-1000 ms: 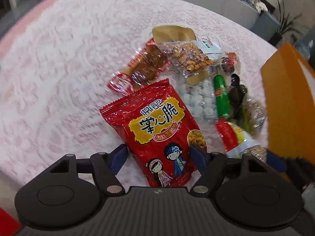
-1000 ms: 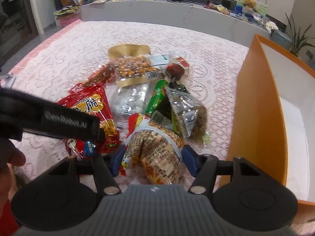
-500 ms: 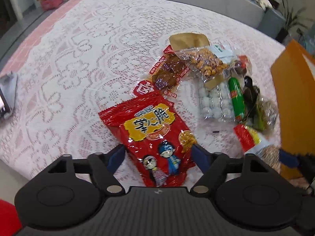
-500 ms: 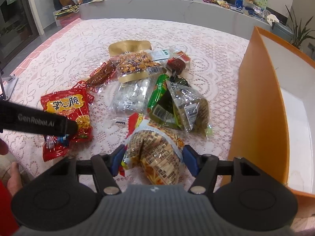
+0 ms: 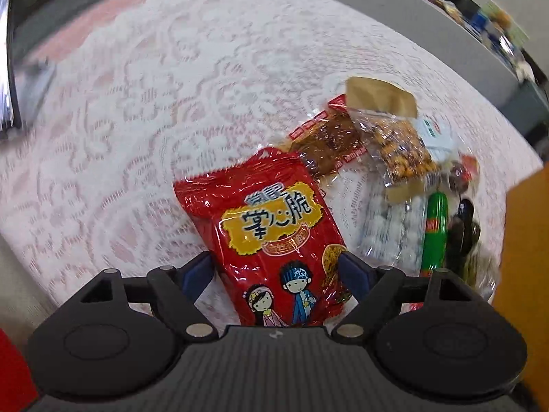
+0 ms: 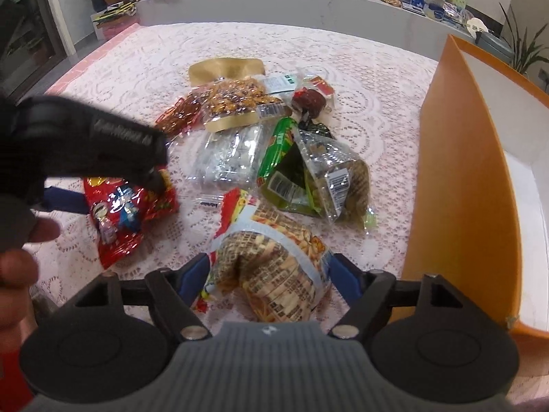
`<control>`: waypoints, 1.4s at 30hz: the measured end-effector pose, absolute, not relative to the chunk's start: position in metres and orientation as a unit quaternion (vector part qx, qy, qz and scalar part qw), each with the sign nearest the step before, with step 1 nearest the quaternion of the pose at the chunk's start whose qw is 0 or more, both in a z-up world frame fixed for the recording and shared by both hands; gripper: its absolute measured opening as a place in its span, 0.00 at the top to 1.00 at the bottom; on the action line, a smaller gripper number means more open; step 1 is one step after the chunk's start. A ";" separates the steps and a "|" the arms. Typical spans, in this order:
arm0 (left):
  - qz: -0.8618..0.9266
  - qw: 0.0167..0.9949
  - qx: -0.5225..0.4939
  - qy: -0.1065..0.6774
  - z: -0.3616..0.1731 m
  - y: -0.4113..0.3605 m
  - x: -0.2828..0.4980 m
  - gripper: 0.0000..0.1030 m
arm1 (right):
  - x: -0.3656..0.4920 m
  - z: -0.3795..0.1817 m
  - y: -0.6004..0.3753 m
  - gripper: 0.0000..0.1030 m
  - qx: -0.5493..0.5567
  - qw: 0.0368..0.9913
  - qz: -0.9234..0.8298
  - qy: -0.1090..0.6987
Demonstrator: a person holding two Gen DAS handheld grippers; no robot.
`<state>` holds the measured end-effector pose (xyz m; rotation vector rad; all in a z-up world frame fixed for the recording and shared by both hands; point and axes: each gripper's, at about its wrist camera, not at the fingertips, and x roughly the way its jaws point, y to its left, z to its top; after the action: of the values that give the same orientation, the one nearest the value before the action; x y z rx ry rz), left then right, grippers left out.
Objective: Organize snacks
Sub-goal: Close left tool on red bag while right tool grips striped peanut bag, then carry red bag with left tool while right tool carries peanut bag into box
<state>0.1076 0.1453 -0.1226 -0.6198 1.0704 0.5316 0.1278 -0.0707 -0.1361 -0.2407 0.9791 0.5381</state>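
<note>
Left gripper [image 5: 277,273]: jaws wide, just been opening, straddling the red snack bag [image 5: 271,240] lying flat on the lace tablecloth [image 5: 137,137], pads apparently off it. Right gripper [image 6: 269,274]: jaws likewise just been opening, standing around the peanut packet [image 6: 274,267] on the cloth. Orange box [image 6: 459,189] stands at right, beside the snack pile.

In the left wrist view, motion blur smears the snack pile [image 5: 405,178] beyond the red noodle-snack packet [image 5: 274,240], whose near end is hidden under the gripper body. The orange box [image 5: 525,240], right of the packet, is cut off by the edge. In the right wrist view, the left gripper [image 6: 103,144], itself blurred, covers the packet's [image 6: 130,213] far half.
</note>
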 end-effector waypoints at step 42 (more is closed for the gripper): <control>0.173 0.845 -0.196 0.466 -0.075 0.113 0.071 0.17 | 0.111 -0.106 -0.100 0.45 -0.048 0.858 0.259 0.441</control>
<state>0.0709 0.1134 -0.0746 -0.4128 0.9843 0.3642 0.1110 -0.0995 -0.1058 -0.1017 0.9253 0.5435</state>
